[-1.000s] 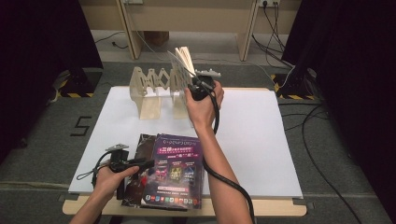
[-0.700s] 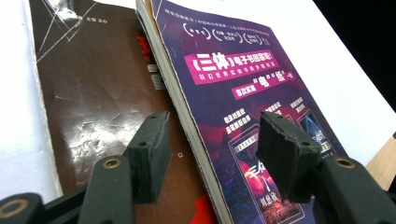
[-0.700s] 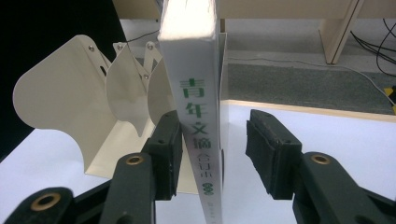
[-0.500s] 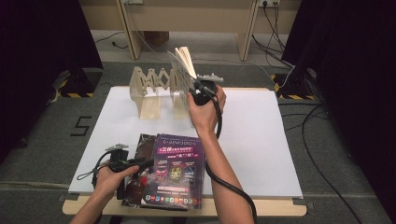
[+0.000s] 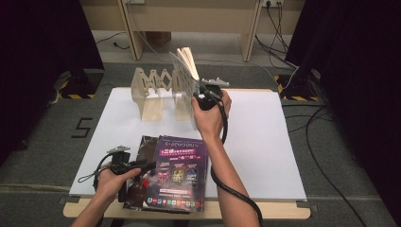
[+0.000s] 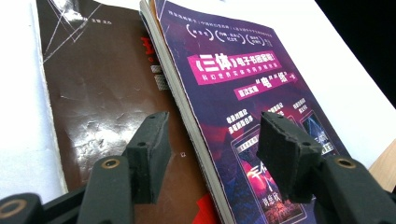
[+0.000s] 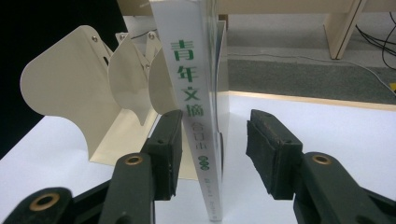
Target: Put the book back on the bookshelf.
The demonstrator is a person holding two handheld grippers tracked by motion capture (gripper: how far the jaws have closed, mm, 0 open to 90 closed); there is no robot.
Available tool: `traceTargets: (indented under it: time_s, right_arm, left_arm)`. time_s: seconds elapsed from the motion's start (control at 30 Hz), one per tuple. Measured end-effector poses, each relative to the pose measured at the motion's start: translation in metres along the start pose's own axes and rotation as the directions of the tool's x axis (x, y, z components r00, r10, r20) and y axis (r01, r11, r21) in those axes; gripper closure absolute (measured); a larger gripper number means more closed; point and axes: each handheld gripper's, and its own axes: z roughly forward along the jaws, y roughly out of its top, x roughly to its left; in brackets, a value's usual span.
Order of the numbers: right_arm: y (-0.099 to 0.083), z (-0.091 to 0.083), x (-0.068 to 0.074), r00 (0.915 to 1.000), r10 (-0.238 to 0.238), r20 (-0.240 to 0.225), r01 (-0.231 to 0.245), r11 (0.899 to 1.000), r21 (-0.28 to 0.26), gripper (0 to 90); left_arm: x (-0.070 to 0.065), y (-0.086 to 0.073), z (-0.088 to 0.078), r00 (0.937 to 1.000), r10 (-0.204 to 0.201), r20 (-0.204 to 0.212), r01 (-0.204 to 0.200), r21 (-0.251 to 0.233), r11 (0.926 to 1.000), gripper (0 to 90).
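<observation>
White-spined book point(image 7: 205, 126) stands upright at the wooden rack point(image 5: 158, 92) between my right hand-held gripper point(image 7: 212, 154)'s wide jaws, unpinched; left hand-held gripper point(image 6: 210, 154) gapes over the purple book point(image 6: 247, 98)—next I'd back out.

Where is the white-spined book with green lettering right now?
The white-spined book stands upright between the right claw's open jaws, at the right end of the wooden rack near the table's far edge in the high view.

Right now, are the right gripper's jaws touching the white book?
Apart on one side: the right gripper view shows a plain gap between the white book and one jaw of the right gripper. The other jaw's contact is unclear.
</observation>
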Motion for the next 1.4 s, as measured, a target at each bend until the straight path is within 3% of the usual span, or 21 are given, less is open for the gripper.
traceTargets:
  time_s: [0.47,0.8,1.13,1.4]
  right_arm:
    - [-0.008,-0.007,-0.004,1.0,0.004,-0.007,-0.004,1.0,0.013,55.3]
    - [-0.021,-0.013,-0.016,1.0,0.005,-0.001,-0.005,1.0,0.028,55.1]
    - [-0.043,-0.016,-0.028,0.9997,0.025,-0.008,-0.024,0.997,0.08,55.1]
    - [-0.063,-0.015,-0.031,0.9991,0.033,-0.027,-0.028,0.989,0.148,55.1]
  left_arm:
    - [0.001,0.0,0.001,1.0,-0.001,-0.007,0.001,0.0,1.0,42.2]
    - [0.001,0.0,0.003,0.9999,-0.004,-0.014,0.004,-0.005,1.0,42.3]
    - [0.003,0.0,0.009,0.9991,-0.015,-0.04,0.015,-0.01,0.9998,42.7]
    - [0.005,0.001,0.017,0.998,-0.037,-0.051,0.036,-0.018,0.9992,43.3]
